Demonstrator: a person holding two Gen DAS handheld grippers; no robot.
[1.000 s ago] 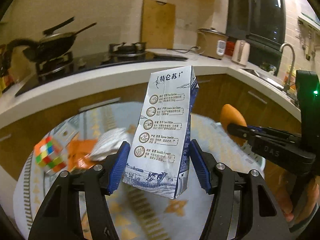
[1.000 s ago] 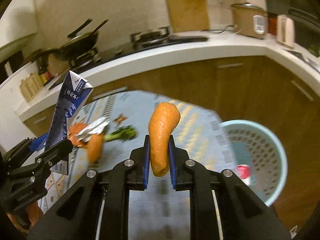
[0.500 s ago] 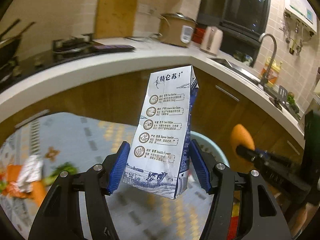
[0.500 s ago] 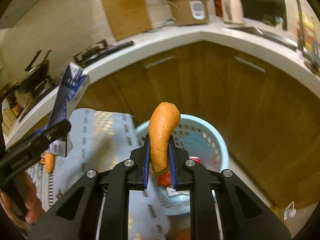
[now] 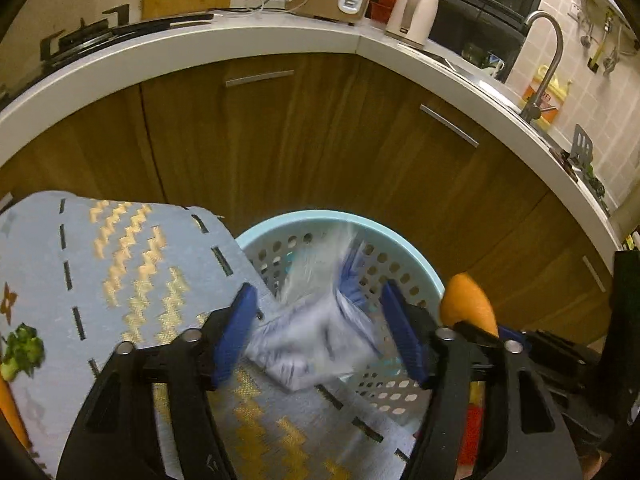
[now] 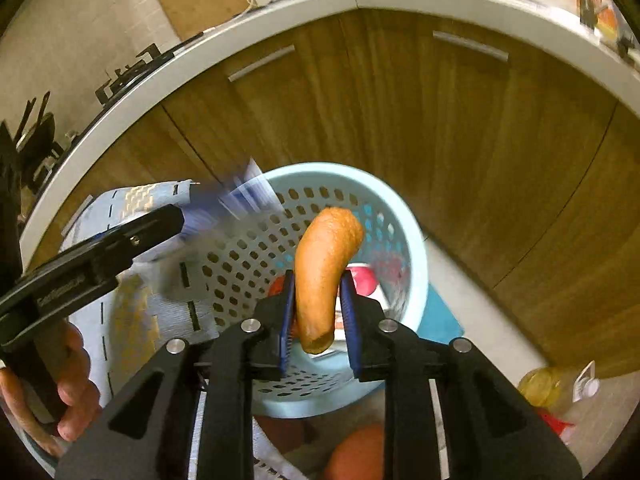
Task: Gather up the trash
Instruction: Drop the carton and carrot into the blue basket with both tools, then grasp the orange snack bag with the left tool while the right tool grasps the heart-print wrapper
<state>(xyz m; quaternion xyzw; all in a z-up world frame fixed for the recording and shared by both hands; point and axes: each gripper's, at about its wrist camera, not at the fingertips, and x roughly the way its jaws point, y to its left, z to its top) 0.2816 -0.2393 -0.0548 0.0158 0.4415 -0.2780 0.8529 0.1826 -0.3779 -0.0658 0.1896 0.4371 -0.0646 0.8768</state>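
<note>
While the left gripper (image 5: 320, 328) hangs with its blue fingers (image 5: 234, 330) spread wide, a blurred carton (image 5: 316, 344) sits loose between them, touching neither, tilted over the rim of the pale blue basket (image 5: 404, 248) at 12 o'clock. The basket stands on the floor just beside the patterned tabletop (image 5: 120, 264), whose edge overlaps its rim at 9 o'clock. In the right wrist view, the right gripper (image 6: 318, 316) has its fingers (image 6: 286, 320) parted a little around an orange peel (image 6: 324, 268); the peel touches the left one and a narrow gap shows at the right one, so a firm hold cannot be confirmed. The peel stands upright above the basket's mouth, with red-and-white trash (image 6: 366, 280) visible inside. Broccoli (image 5: 20, 350) lies on the tabletop at 9 o'clock. Wooden cabinets (image 5: 320, 140) curve behind.
</note>
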